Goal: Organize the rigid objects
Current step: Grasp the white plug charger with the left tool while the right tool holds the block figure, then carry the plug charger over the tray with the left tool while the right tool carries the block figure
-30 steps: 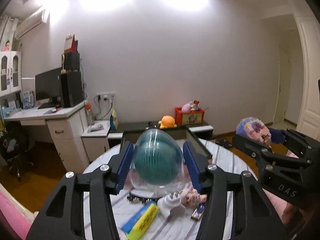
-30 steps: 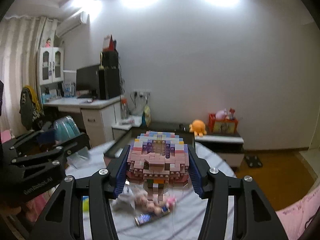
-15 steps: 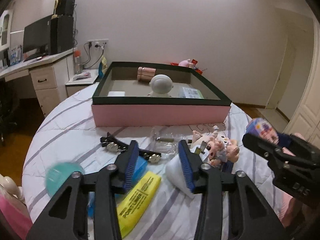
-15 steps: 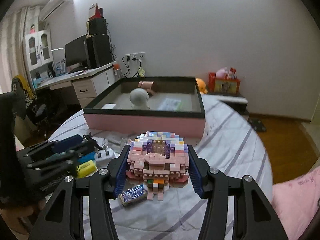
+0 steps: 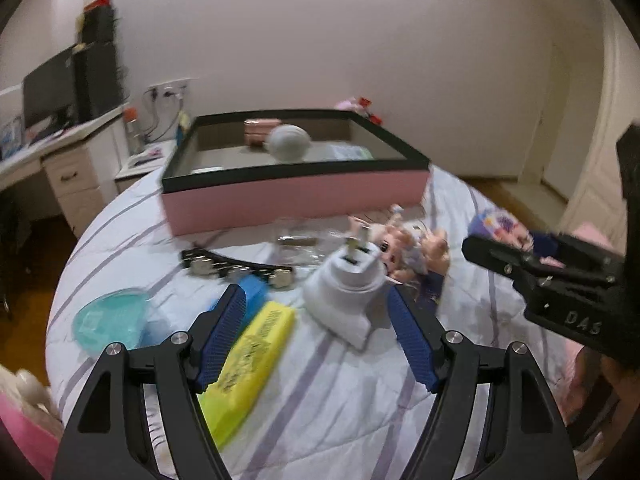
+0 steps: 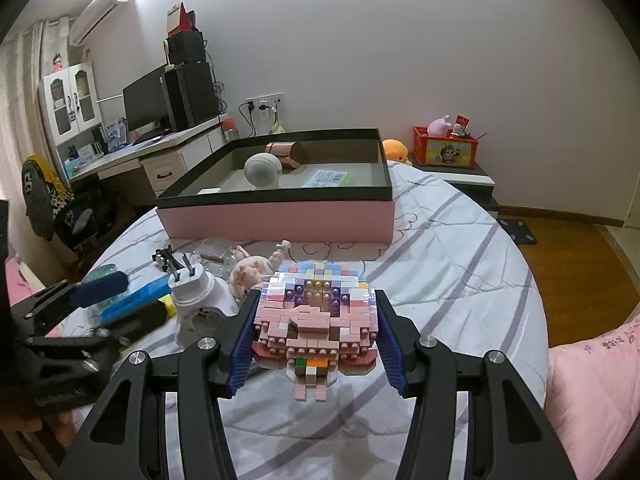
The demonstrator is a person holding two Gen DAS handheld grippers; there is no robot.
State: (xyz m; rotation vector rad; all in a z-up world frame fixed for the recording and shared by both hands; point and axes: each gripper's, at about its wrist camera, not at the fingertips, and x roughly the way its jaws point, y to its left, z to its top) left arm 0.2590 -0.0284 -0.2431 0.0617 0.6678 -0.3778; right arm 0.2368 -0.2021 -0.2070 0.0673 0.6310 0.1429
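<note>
My left gripper (image 5: pixel 316 340) is open and empty, low over the striped table, with a white plug adapter (image 5: pixel 348 292) lying between its fingers. A yellow bar (image 5: pixel 248 364) and a blue bar (image 5: pixel 252 292) lie by its left finger. A teal dome toy (image 5: pixel 108 322) lies on the table at the left. My right gripper (image 6: pixel 316 340) is shut on a pink brick-built figure (image 6: pixel 316 316), held above the table; it also shows in the left wrist view (image 5: pixel 500 228). The pink box with a black rim (image 6: pixel 276 216) holds a white ball (image 6: pixel 262 170) and a copper can (image 6: pixel 284 152).
A doll (image 5: pixel 404 240), a black beaded strap (image 5: pixel 232 268) and a clear plastic bag (image 5: pixel 300 240) lie in front of the box. A desk with a monitor (image 6: pixel 148 104) stands at the left. A pink cushion (image 6: pixel 592 380) sits at the right edge.
My left gripper let go of the teal dome toy, which now lies on the table at the left, then opened wider and moved over the white plug adapter. My right gripper lowered with the brick figure.
</note>
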